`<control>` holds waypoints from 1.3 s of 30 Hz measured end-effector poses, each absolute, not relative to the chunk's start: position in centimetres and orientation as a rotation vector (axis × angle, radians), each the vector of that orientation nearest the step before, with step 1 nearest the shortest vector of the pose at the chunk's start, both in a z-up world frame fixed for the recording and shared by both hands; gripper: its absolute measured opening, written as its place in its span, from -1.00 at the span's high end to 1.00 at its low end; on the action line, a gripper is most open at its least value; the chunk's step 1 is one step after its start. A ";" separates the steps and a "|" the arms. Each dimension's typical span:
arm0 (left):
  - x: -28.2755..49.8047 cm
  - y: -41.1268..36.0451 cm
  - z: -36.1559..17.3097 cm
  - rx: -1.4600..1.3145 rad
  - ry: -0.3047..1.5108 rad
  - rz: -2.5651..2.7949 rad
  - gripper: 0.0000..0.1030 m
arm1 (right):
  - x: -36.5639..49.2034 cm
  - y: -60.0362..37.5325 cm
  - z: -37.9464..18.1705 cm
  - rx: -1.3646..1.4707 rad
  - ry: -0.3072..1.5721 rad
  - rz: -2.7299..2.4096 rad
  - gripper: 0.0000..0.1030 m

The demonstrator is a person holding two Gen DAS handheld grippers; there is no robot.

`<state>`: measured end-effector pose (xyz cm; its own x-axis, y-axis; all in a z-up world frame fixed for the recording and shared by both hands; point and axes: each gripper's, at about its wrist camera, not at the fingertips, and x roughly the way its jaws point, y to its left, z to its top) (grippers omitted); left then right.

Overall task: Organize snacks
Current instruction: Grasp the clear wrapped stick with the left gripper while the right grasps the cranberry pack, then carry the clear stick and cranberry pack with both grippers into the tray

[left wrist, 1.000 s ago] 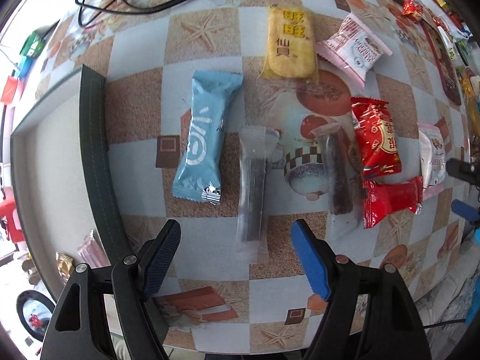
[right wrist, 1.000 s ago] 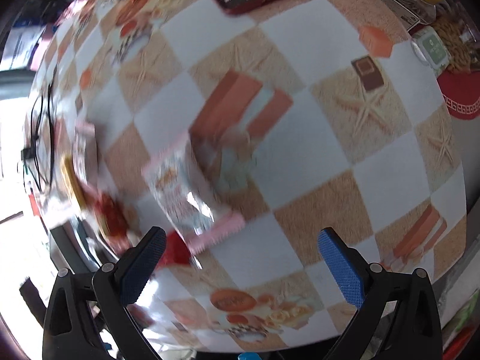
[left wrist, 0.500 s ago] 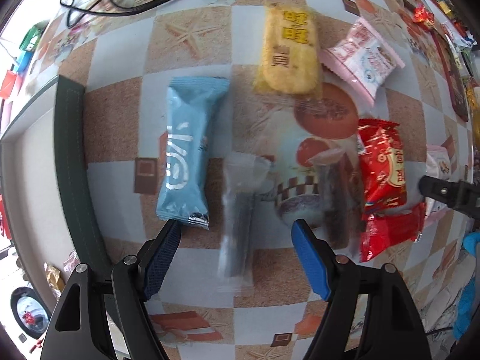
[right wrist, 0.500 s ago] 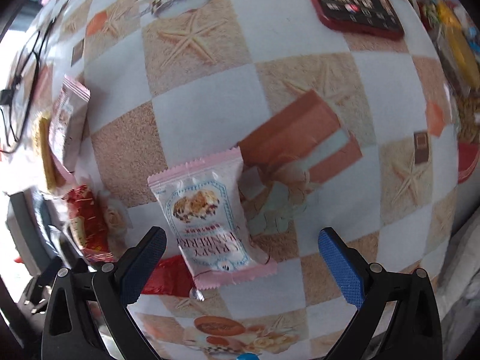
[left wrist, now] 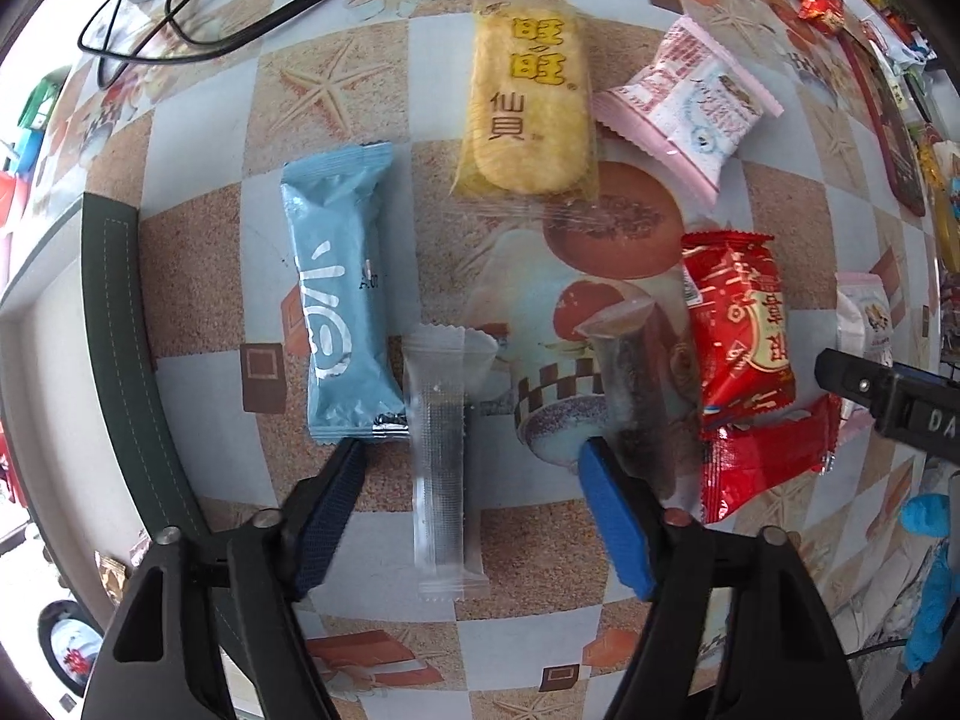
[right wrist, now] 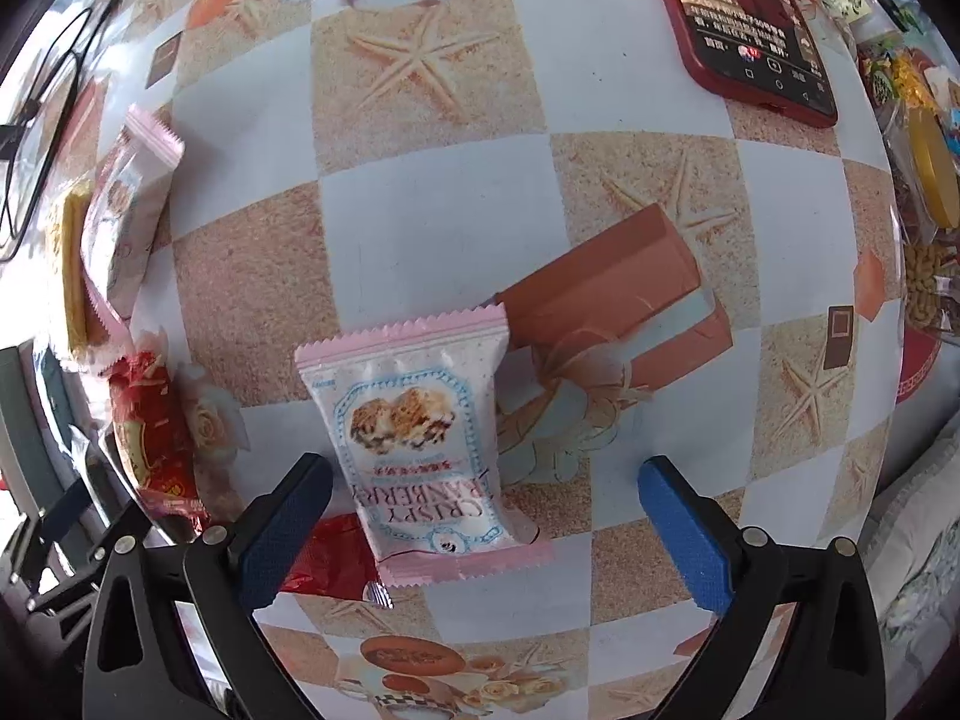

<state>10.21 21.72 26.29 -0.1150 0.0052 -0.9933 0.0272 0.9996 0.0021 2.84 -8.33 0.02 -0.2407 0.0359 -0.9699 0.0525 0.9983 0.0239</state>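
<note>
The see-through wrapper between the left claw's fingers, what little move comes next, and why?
Probably lower the left gripper and close it. The clear plastic stick packet lies flat on the checkered starfish tablecloth, lined up between open jaws, so a short drop should let them pinch it.

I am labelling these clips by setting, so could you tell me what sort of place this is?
Most likely a home dining or living-room table: a printed checkered tablecloth with starfish and teacups, a red phone lying on it, a charger cable, and loose snack packets such as the blue packet.

a red phone point(right wrist: 753, 24) and black cables point(left wrist: 198, 30) lie on the patterned tablecloth point(right wrist: 444, 228).
</note>
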 end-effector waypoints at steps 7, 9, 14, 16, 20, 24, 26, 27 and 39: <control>10.3 21.0 27.0 0.024 1.692 -0.067 0.68 | 1.4 -5.1 2.1 -0.042 1.726 0.066 0.22; 9.9 21.3 27.1 0.005 1.696 -0.079 0.68 | 1.0 -5.0 2.2 -0.027 1.729 0.080 0.22; 8.4 22.7 28.1 -0.044 1.687 -0.121 0.68 | -1.0 -6.2 3.2 0.069 1.714 0.123 0.22; 7.7 23.0 28.6 -0.041 1.685 -0.132 0.68 | -1.7 -6.7 3.7 0.094 1.710 0.135 0.22; 6.1 23.5 29.5 -0.032 1.679 -0.152 0.68 | -3.5 -7.4 4.4 0.144 1.712 0.142 0.22; 5.4 23.2 30.6 -0.013 1.666 -0.175 0.68 | -4.3 -7.4 5.0 0.184 1.716 0.159 0.22; 5.0 22.9 31.4 0.010 1.652 -0.189 0.68 | -5.1 -7.1 5.7 0.197 1.717 0.169 0.22; 4.8 22.7 31.7 0.019 1.646 -0.195 0.68 | -5.4 -6.7 6.1 0.204 1.717 0.173 0.22; 4.6 25.3 36.2 0.014 1.529 -0.200 0.68 | -8.0 -1.1 7.4 0.193 1.705 0.258 0.22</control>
<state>4.59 25.27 36.20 0.0292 -0.1212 -0.9922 0.1383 0.9836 -0.1160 -7.99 -1.07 7.44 -0.1493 0.2744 -0.9500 -0.0195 0.9597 0.2802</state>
